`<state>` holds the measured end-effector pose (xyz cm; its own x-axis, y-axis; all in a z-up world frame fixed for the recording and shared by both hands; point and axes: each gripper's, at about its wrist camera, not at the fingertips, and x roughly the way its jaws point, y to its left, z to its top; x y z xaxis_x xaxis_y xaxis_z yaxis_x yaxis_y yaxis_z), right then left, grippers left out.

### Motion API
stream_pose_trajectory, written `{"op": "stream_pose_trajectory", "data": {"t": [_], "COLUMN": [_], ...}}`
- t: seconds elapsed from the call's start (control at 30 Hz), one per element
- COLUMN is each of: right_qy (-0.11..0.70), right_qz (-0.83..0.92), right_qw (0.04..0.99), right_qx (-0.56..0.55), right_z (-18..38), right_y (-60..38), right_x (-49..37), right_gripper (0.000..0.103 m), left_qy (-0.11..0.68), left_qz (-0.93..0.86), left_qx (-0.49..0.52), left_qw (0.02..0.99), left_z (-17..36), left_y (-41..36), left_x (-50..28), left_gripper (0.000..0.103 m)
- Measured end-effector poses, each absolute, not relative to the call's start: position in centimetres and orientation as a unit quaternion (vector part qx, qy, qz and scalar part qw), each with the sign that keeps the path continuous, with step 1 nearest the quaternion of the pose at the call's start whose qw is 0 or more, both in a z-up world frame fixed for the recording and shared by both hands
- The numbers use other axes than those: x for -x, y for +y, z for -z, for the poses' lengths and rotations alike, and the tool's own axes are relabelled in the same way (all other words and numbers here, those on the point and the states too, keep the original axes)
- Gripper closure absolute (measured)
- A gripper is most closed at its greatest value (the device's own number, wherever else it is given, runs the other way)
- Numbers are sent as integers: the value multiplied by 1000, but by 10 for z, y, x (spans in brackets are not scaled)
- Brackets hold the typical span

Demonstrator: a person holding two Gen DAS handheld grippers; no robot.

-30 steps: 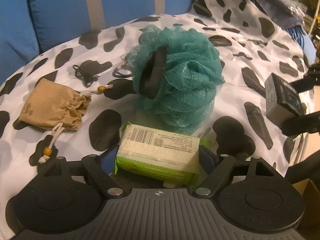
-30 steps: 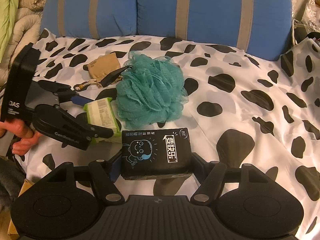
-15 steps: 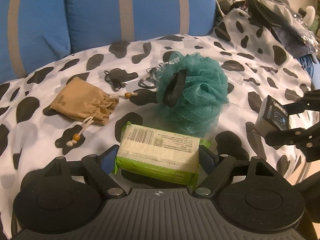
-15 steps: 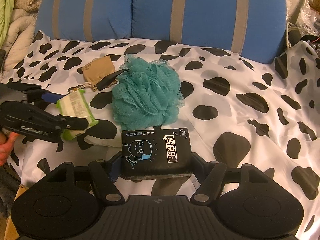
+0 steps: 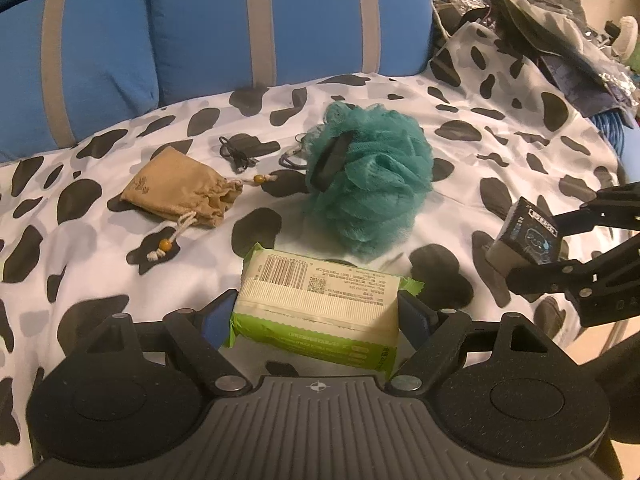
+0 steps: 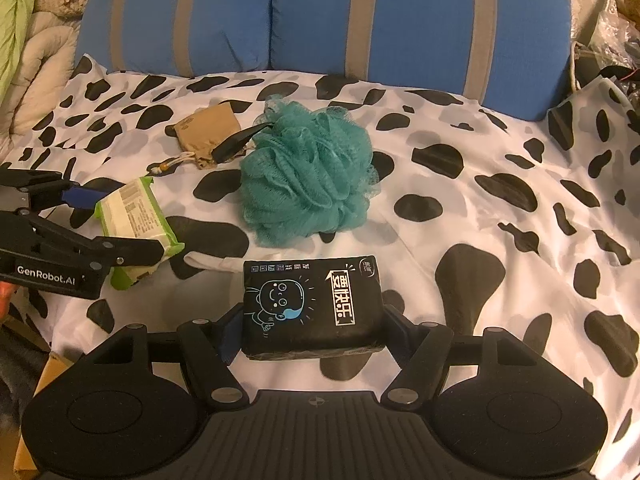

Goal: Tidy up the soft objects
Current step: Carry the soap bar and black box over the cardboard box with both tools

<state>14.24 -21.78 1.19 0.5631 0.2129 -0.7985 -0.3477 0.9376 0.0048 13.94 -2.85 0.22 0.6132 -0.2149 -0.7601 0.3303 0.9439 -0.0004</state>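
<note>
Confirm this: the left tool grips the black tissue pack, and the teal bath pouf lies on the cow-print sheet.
Not quite. The left tool grips the green tissue pack, as the left wrist view shows; the black pack sits in the right tool. The teal bath pouf does lie on the cow-print sheet.

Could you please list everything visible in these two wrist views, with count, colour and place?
Green tissue pack: one, green and cream, clamped in the left tongs.
Black tissue pack: one, black with white print, clamped in the right tongs.
Bath pouf: one, teal, mid-spread, black strap on its side.
Drawstring pouch: one, tan, beaded cords, lying beside the pouf.
Cord: one, black, coiled behind the pouch.
Spread: one, white with black patches, under everything.
Cushions: two, blue with grey stripes, at the back.
Left tongs: black, shut on the green pack.
Right tongs: black, shut on the black pack.
</note>
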Motion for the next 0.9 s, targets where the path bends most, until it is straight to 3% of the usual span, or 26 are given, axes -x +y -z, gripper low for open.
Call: {"op": "stream_pose_trajectory", "data": {"t": [0.9], "right_qy": [473], "right_qz": [-195], "right_qw": [854], "right_qx": [91], "right_z": [-9], "right_y": [-197], "right_x": [-76], "right_gripper": [31], "left_qy": [457], "left_qz": [153], "left_qx": [-62], "left_qw": [874], "left_z": [-4], "left_y": [-40], "left_x": [-65], "left_gripper": [21]}}
